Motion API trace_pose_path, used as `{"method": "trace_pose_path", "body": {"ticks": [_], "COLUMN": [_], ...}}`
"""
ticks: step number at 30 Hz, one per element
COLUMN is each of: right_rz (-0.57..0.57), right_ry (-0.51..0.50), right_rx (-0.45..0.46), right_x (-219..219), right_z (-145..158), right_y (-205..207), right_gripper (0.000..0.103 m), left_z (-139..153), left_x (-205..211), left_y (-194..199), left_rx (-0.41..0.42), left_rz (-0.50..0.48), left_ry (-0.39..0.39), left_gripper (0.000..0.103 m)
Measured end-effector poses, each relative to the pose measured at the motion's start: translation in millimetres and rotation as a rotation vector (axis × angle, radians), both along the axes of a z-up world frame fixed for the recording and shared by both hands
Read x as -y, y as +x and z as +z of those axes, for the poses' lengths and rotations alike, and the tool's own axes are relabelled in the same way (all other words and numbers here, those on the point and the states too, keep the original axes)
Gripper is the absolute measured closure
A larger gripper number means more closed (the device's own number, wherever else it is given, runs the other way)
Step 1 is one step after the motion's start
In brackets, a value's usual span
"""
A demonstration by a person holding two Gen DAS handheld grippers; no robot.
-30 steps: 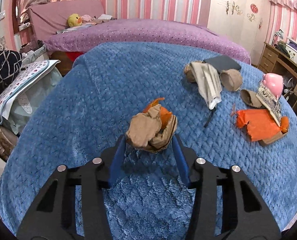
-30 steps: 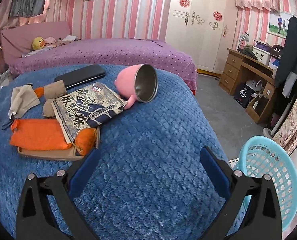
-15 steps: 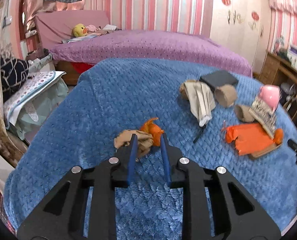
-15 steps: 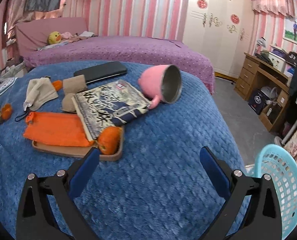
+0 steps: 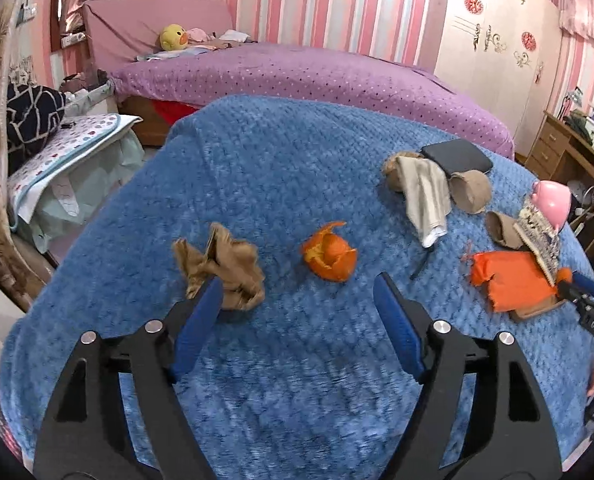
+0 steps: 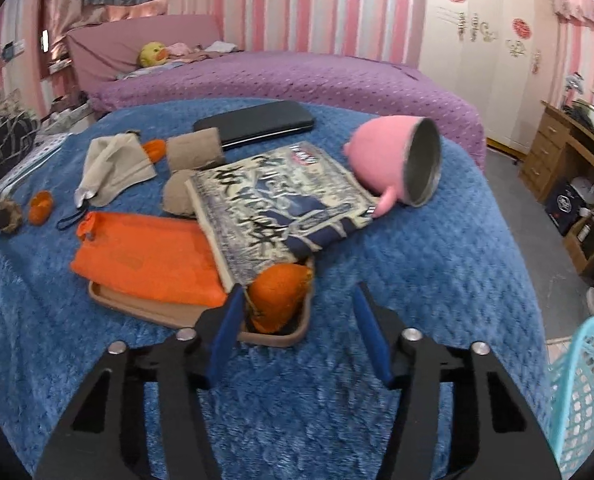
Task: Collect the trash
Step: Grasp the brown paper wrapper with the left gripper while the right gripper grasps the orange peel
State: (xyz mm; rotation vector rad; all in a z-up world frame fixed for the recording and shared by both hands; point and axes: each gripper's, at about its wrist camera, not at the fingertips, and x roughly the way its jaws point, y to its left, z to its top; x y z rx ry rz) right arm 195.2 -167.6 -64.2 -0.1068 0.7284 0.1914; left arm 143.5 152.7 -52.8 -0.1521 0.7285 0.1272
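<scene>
Jaws first: the left hand-held gripper (image 5: pixel 297 312) has just been opening and stands wide with nothing between its pads, so it holds nothing. The crumpled brown paper (image 5: pixel 222 266) lies on the blue blanket (image 5: pixel 257 168) right at its left fingertip, and the orange peel (image 5: pixel 329 255) sits just past the tips, between the two fingers' lines. The right hand-held gripper (image 6: pixel 297 316) has just been closing, but its jaws are apart too, and the other orange peel (image 6: pixel 278 295) sits in the corner of the brown tray (image 6: pixel 145 307), close against its left finger without being pinched, as far as I can tell. Further out there's an orange pouch (image 6: pixel 145 254) on that tray, a printed packet (image 6: pixel 273 204) leaning over it, a tipped pink mug (image 6: pixel 397 160), cardboard rolls and a beige cloth. The turquoise basket (image 6: pixel 585 392) down by the bed shows only part of its rim, so what's in it, no idea. My read: barely started, all visible scraps on the bed still need collecting.
</scene>
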Motion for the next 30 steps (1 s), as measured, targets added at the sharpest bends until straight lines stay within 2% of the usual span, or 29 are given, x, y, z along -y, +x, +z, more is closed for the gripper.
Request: {"method": "trace_pose_path", "body": {"ticks": [1,2,6,11,13,14,15,18,24,30], "right_rz": [0.017,0.023,0.046,0.033,0.021,0.014,0.006,-0.027,-0.074,-0.085], "right_ry": [-0.005,-0.006,0.02,0.034,0.045,0.046,0.042,0.033,0.033,0.041], "right_rx": [0.0,0.002,0.023,0.077,0.086,0.087,0.088,0.082,0.056,0.046], "right_x": [-3.4,-5.3,-4.7,6.5,15.7,20.7,24.5,41.2,71.6,80.9], "right_z": [-0.3,-0.6,2.7,14.0,18.5,20.1,21.0,19.7,14.3,11.3], "right_y": [-0.3,0.0,-3.4,-13.5,-15.6,-16.5,-17.3,-19.7,-22.7,-25.7], "right_gripper": [0.062,0.07,0.078,0.08,0.081,0.081,0.081,0.081,0.081,0.081], "left_z": [0.3,-0.3,-6.4,-5.3,1.0,3.2,3.8,0.8,-14.5,-20.9], "left_x": [5.5,10.4,35.8,34.3,18.6,5.6,-0.7,-15.8,-36.2,-25.5], "left_y": [1.2,2.2,7.2,1.6,-4.5,-8.6,-10.7,-16.7,-11.6,11.9], "left_rx": [0.005,0.005,-0.011,-0.016,0.007,0.01,0.011,0.002,-0.037,-0.056], "left_rz": [-0.011,-0.019,-0.055,-0.056,-0.033,-0.027,-0.02,0.021,0.063,0.054], "left_ry": [0.005,0.016,0.109,0.158,0.133,0.086,0.074,0.115,0.126,0.159], "left_gripper": [0.027,0.027,0.027,0.027,0.024,0.022,0.019,0.016,0.015,0.015]}}
